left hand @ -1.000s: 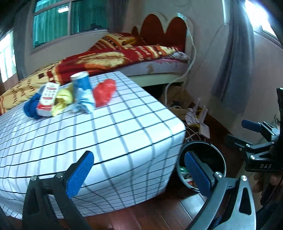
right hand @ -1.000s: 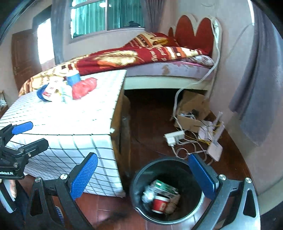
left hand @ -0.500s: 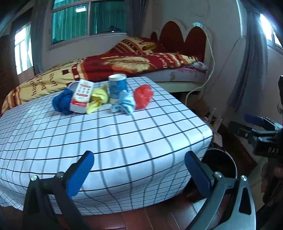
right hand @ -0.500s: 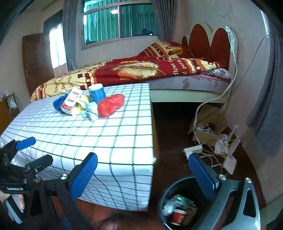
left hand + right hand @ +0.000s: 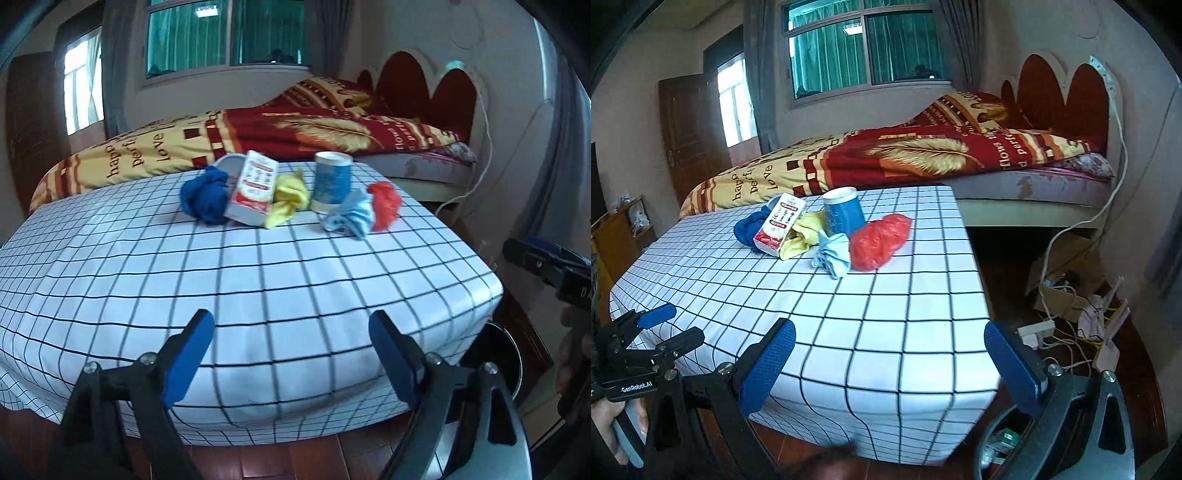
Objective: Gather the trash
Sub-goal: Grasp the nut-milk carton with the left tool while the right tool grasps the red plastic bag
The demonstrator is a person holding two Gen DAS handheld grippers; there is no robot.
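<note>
A pile of trash lies at the far side of a table with a white checked cloth (image 5: 258, 295): a blue wad (image 5: 205, 199), a red-and-white carton (image 5: 255, 192), a yellow wad (image 5: 288, 201), a blue paper cup (image 5: 331, 181), a light blue wad (image 5: 354, 218) and a red plastic bag (image 5: 384, 206). The same pile shows in the right wrist view, with the carton (image 5: 779, 229), cup (image 5: 844, 216) and red bag (image 5: 881, 242). My left gripper (image 5: 291, 354) is open and empty before the table's near edge. My right gripper (image 5: 890, 365) is open and empty at the table's near right corner.
A black trash bin (image 5: 502, 362) stands on the wooden floor right of the table; in the right wrist view its rim (image 5: 982, 446) holds trash. A bed (image 5: 923, 158) lies behind the table. Cables, a power strip (image 5: 1034, 330) and a cardboard box (image 5: 1067, 266) litter the floor at right.
Both grippers have swung up and left, from the bin toward the table. The trash pile is now central and nearer in both views. Both stay open.
</note>
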